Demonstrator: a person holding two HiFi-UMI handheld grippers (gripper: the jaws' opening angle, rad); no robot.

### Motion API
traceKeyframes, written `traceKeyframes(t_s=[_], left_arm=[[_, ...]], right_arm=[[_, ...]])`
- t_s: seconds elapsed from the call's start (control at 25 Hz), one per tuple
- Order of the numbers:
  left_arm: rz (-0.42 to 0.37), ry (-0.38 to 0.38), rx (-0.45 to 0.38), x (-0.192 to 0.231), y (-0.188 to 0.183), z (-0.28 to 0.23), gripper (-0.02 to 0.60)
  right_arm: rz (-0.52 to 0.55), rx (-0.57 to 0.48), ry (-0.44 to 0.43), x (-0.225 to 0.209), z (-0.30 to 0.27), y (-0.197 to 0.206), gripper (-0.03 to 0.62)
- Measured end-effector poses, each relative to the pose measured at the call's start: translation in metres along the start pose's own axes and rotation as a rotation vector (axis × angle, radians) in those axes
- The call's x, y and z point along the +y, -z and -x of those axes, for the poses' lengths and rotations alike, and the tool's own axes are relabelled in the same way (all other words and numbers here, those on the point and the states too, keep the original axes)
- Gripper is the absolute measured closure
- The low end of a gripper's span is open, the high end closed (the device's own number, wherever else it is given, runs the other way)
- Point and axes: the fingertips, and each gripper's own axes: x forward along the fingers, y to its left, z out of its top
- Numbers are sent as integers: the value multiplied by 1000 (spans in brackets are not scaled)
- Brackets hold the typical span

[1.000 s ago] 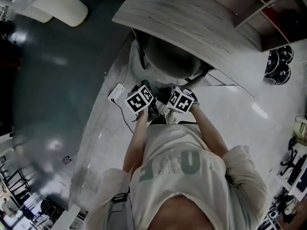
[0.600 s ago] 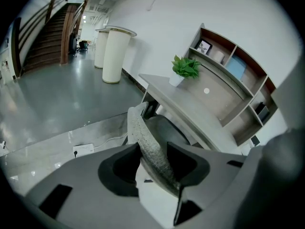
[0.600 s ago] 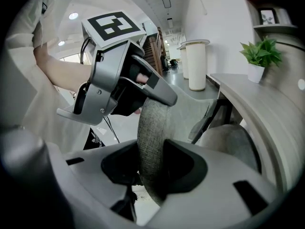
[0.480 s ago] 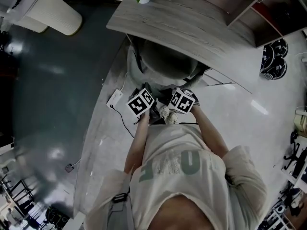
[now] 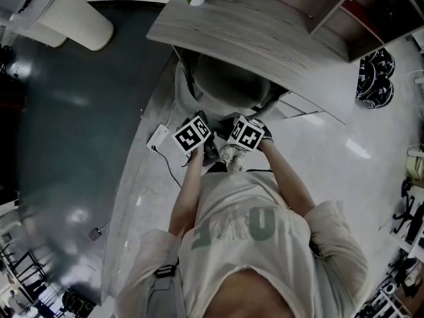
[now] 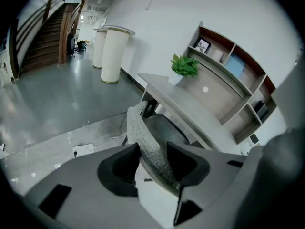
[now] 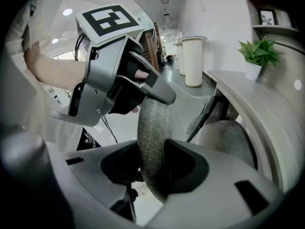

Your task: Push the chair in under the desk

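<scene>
Right gripper view: right gripper (image 7: 151,152) pinches rounded, coarse-woven chair backrest (image 7: 152,120).

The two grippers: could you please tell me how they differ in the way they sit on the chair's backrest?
The left gripper has the backrest crossing its jaws at a slant; in the right gripper it stands nearly upright. The left gripper sits further left along the rim than the right gripper. Shared: both have the grey backrest's top edge between their jaws.
</scene>
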Motion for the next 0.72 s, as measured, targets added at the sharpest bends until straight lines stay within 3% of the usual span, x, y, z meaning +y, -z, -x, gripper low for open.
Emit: traceKeyframes(t_s=[0.24, 0.48, 0.72], left_arm=[[-6, 45, 19, -2, 0, 7, 399], [7, 59, 25, -2, -1, 19, 399], [-34, 95, -96, -9, -31, 49, 410]], right_arm=[[-39, 38, 24, -1, 3, 1, 450], [36, 68, 102, 4, 9, -3, 451], [1, -42, 136, 3, 37, -27, 450]])
